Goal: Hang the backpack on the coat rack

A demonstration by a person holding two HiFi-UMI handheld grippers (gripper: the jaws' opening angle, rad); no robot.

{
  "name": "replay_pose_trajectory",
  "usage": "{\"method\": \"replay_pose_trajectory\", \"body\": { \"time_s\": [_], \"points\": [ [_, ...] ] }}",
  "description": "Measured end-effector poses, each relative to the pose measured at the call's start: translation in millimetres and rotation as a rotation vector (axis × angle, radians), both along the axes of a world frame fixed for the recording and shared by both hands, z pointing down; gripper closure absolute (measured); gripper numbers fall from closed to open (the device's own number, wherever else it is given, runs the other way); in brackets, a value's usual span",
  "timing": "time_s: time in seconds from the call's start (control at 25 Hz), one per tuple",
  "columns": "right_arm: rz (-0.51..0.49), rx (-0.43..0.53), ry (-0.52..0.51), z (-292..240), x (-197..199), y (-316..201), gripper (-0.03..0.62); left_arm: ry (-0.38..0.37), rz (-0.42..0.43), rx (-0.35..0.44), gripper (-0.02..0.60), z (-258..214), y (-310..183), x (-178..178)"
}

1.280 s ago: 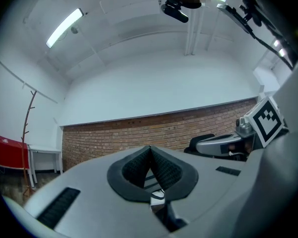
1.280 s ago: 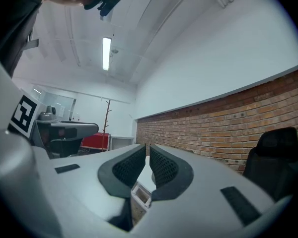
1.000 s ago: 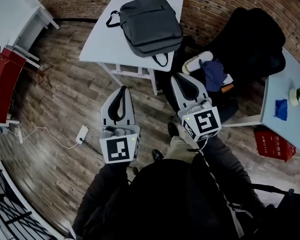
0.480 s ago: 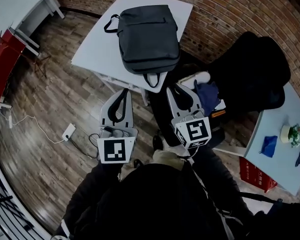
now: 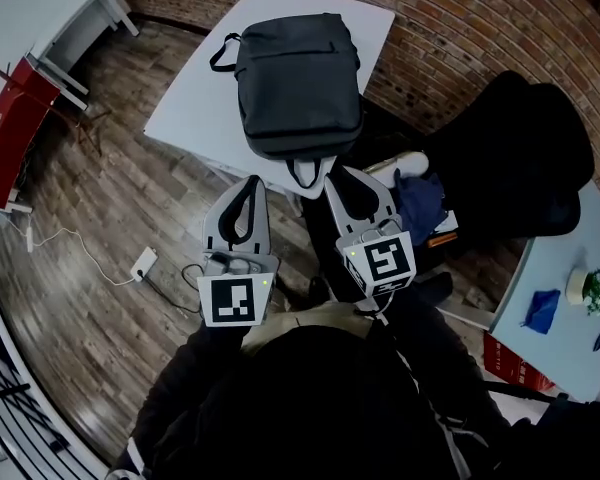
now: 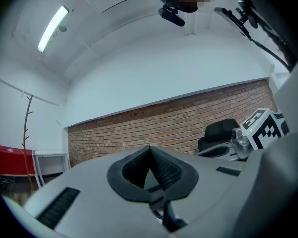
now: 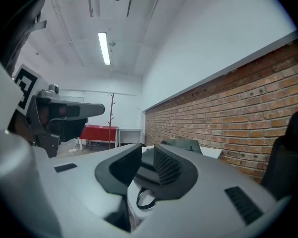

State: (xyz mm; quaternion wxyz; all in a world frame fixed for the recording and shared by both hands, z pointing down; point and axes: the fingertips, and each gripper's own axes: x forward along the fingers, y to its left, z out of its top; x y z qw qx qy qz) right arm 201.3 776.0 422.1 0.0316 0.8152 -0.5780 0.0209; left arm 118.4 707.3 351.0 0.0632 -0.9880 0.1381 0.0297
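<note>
Grey backpack (image 5: 298, 83) lies flat on the white worktop (image 5: 190, 103), which stands against a brick wall (image 5: 460, 28). Its top end faces the person, and its black carry loop (image 5: 308, 174) hangs over the worktop's near edge. Both grippers are held level and point toward that edge, side by side. The left gripper (image 5: 251, 182) sits just short of the worktop, to the left of the loop. Its jaws are closed, the ribbed pads meeting at the tips, with nothing between them. It touches neither the backpack nor the worktop. The right gripper (image 5: 343, 174) is just beside the loop, on its right. Its jaws are about half apart and opening. In the right gripper view the loop (image 7: 145, 199) shows low in the gap between the pads (image 7: 166, 166), with the backpack's grey body (image 7: 181, 144) beyond. The pads do not press on it, and whether a tip brushes the loop cannot be told. The thin coat rack (image 7: 111, 117) stands well apart across the wooden floor (image 5: 100, 298), beside a red cabinet (image 7: 98, 133). It also shows at the far left of the left gripper view (image 6: 26, 133).
</note>
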Motion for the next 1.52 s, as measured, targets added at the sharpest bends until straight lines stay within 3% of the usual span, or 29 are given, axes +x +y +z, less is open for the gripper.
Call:
{"method": "replay_pose_trajectory", "body": {
  "time_s": [0.36, 0.52, 0.84, 1.24, 1.28, 1.36, 1.52],
  "points": [
    [0.035, 0.016, -0.005, 39, 10, -21, 0.531, 0.004, 0.039, 0.024, 0.572, 32, -22, 15],
    [0.061, -0.032, -0.009, 88, 18, -35, 0.530, 0.020, 0.037, 0.014, 0.572, 59, -39, 21],
    [0.156, -0.172, -0.055, 171, 47, -65, 0.481, -0.029, 0.030, 0.008, 0.572, 112, -75, 29],
    [0.235, -0.272, -0.107, 211, 65, -80, 0.479, -0.063, 0.053, -0.010, 0.572, 134, -94, 40],
    [0.238, -0.280, -0.117, 213, 66, -80, 0.481, -0.067, 0.057, -0.011, 0.572, 136, -95, 41],
    [0.245, -0.291, -0.138, 217, 69, -81, 0.560, -0.068, 0.061, -0.018, 0.572, 137, -96, 42],
    [0.247, -0.239, -0.154, 207, 68, -79, 0.582, -0.074, 0.063, -0.026, 0.572, 131, -99, 38]
  ]
}}
